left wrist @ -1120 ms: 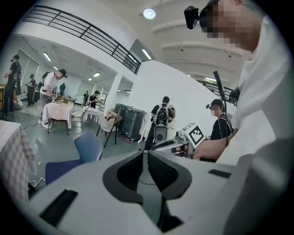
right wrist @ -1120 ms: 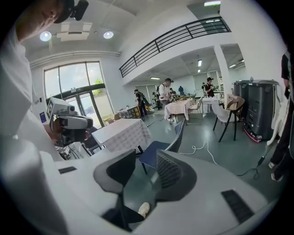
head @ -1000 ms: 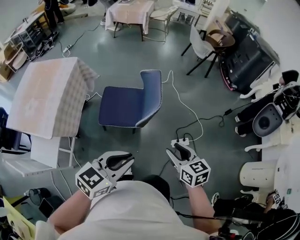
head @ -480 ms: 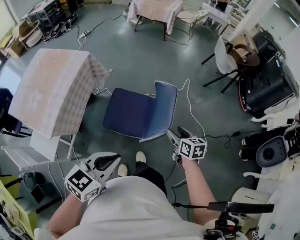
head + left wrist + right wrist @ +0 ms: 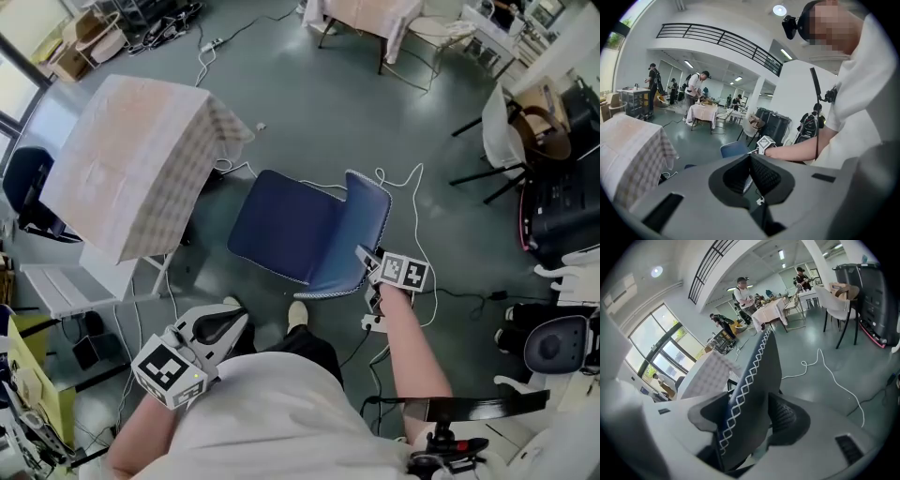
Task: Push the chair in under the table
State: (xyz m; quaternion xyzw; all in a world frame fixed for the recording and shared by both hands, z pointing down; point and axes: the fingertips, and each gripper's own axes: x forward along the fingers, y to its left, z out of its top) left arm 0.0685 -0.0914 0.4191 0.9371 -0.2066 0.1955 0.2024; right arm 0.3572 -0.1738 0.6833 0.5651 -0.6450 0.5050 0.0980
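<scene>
Straddling the blue chair's backrest (image 5: 757, 380) with the right gripper (image 5: 366, 258), a person stands behind the chair (image 5: 281, 230), which sits out on the grey floor and well apart from the cloth-covered table (image 5: 122, 159) at about ten o'clock from it. The right gripper's jaws have just been opening and stand wide, with the stitched edge of the backrest between them but, as far as can be judged, not yet pinched. The left gripper (image 5: 230, 323) hangs low at the person's eight o'clock, its jaws drawn together on nothing, clear of the chair. The push has not begun, and the seat's front edge faces the table's hanging cloth at a slant rather than square. Trouble could come from that slant: a shove from one end of the backrest alone may swing the chair round instead of sending it under. Loose jaws could slide off the padded edge if the push starts before they close. The draped cloth may bunch against the seat, and the white cable (image 5: 398, 178) looping at the chair's two o'clock, with the power strip (image 5: 375, 322) by the person's foot (image 5: 297, 314), could snag a leg or a step.
</scene>
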